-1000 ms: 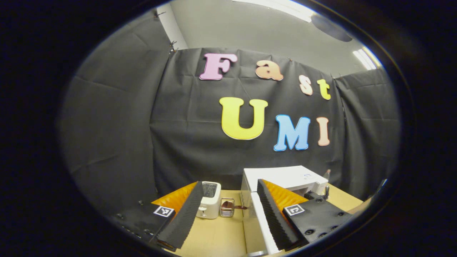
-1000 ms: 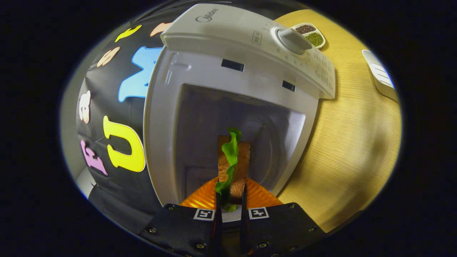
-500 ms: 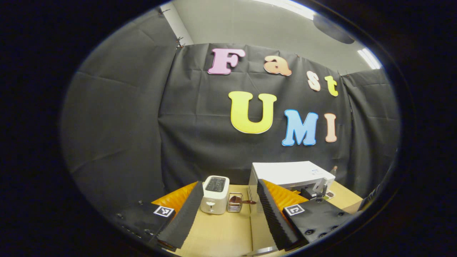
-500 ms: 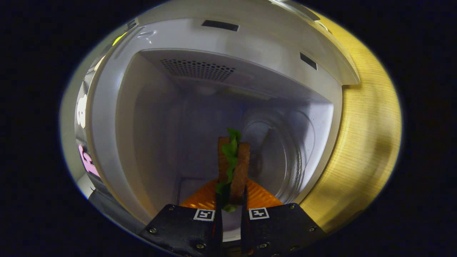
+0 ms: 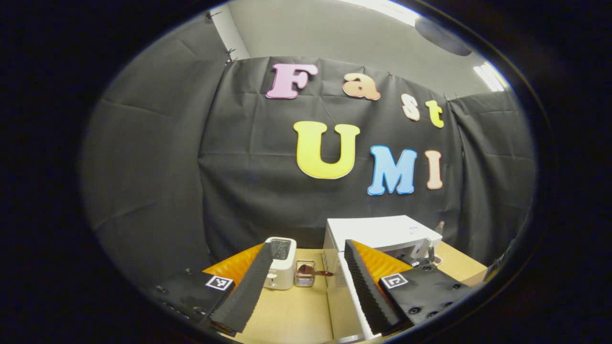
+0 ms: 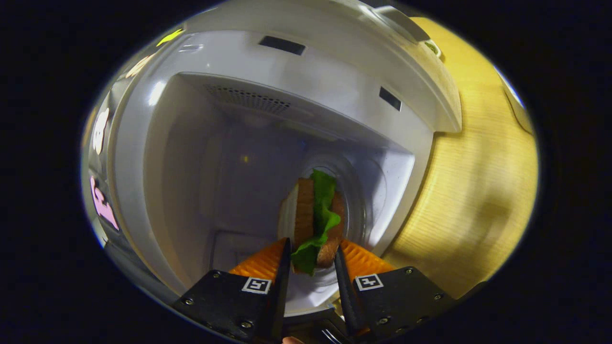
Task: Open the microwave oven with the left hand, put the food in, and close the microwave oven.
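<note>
No readable text, brand or number on the microwave oven point(image 6: 306, 95).

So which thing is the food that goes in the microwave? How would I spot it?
Find the big white microwave on the wooden table, with its inside showing. The sandwich sits in there, just ahead of the right gripper. It is brown bread with a frilly green leaf poking out, the only colourful thing in that pale box.
</note>
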